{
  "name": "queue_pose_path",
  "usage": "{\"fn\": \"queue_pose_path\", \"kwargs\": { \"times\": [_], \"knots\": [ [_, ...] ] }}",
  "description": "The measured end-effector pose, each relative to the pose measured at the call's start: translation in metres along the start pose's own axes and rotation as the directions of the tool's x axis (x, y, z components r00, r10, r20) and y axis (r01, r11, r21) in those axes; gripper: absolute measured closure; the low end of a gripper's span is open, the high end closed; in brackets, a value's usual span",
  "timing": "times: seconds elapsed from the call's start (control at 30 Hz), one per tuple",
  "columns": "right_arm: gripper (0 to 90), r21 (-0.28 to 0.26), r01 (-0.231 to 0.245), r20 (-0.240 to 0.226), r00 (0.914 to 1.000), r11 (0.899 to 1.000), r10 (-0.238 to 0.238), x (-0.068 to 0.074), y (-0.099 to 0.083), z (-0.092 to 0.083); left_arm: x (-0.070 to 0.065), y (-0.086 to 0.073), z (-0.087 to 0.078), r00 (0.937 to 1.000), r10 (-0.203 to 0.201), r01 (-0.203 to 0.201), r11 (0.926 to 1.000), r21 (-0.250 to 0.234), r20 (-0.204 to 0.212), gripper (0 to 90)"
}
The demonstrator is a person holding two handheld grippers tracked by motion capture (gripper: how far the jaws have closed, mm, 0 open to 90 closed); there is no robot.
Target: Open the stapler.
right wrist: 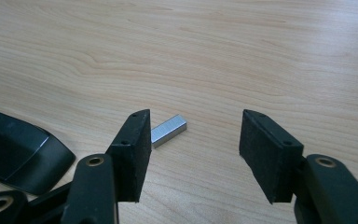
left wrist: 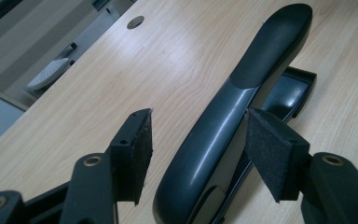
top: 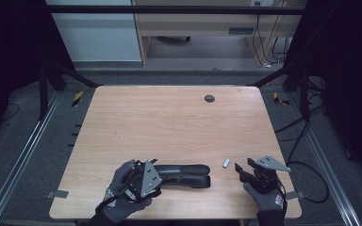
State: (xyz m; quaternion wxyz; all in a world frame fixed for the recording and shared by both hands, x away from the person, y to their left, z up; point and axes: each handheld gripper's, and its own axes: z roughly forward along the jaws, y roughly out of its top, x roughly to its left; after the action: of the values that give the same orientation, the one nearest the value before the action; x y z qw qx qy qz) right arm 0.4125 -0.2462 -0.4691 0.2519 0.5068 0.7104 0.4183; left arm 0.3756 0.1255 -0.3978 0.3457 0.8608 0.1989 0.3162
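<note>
Right now the left claw (left wrist: 193, 154) stands wide open astride the stapler (top: 185, 174), whose rear end lies between the pads without being pinched, near the desk's (top: 169, 122) front edge. To the stapler's right lies the staple strip (right wrist: 168, 130), and right of that the right claw (right wrist: 193, 154) gapes just as wide and holds nothing. I judge the rounded, glossy stapler top could squirt out of the pads if they close off-centre, and the thin strip could skid away if one pad nudges it first.
</note>
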Motion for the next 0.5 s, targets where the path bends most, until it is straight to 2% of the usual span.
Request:
{"fn": "queue_pose_path", "kwargs": {
  "times": [0.5],
  "knots": [
    [44.0,0.002,0.001,-0.001,1.0,1.0,-0.001,0.0,0.0,0.0,-0.016,0.01,0.011,0.9973,0.073,-0.073,0.9971,0.019,0.012,39.5]
  ]
}}
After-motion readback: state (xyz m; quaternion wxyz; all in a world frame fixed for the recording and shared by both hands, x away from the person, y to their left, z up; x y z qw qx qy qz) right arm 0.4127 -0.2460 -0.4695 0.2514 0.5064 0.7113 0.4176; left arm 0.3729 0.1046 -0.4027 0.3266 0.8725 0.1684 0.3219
